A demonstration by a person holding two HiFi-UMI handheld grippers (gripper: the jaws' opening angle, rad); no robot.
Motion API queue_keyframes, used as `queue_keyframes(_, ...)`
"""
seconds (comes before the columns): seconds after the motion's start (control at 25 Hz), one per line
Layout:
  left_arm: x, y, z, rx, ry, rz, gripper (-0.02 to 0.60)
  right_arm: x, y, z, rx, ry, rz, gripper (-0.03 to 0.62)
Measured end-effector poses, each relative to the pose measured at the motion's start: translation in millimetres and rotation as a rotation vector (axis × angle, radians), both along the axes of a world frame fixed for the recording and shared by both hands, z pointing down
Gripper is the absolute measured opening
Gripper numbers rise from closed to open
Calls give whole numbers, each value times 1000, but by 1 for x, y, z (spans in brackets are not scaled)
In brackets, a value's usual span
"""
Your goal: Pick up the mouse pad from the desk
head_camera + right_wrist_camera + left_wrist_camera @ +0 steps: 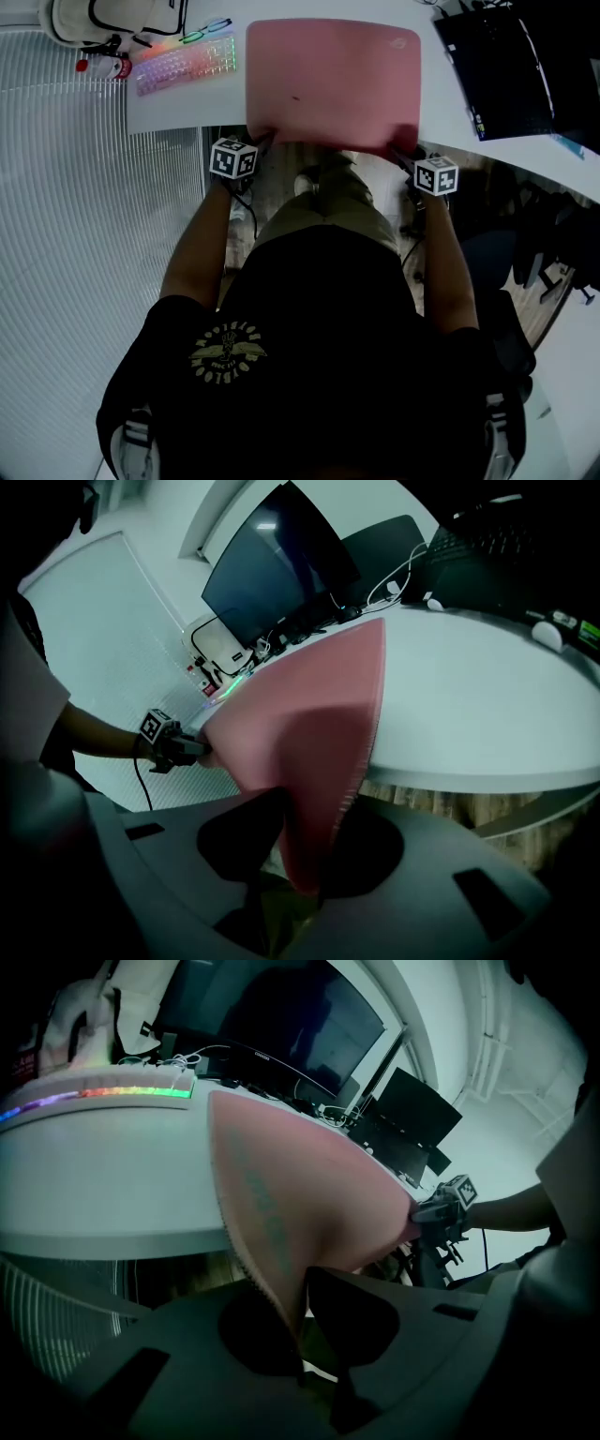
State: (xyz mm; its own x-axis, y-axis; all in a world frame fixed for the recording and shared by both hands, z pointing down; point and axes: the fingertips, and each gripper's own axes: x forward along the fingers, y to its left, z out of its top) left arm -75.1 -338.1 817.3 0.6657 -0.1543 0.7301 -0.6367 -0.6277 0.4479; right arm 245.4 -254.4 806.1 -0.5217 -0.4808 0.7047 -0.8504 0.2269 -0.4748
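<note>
— Gripping what, the left gripper (259, 142)?
— The near left corner of the pink mouse pad (333, 84); its jaws are clamped on it.
— And the right gripper (409, 152)?
— Closed on the near right corner. The pad's near edge juts past the white bench (169, 111); the rest lies over the top, beside a lit keyboard (185, 64).

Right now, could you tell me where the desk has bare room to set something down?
Bare desk lies between the keyboard and the near edge, and in the strip between the mouse pad and black laptop. The far-left corner is crowded.
</note>
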Motion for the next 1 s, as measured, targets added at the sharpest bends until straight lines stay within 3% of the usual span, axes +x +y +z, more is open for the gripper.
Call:
queue_keyframes(0.08, -2, 6, -5, 18, -17, 15, 26, -1, 5, -11, 19, 8, 4, 52)
queue_keyframes(0.24, -4, 4, -30, 120, -22, 16, 23, -2, 5, -40, 67, -23, 24, 35)
queue_keyframes(1.0, 6, -54, -235, 549, 169, -49, 22, 2, -26, -221, 464, -105, 116, 18)
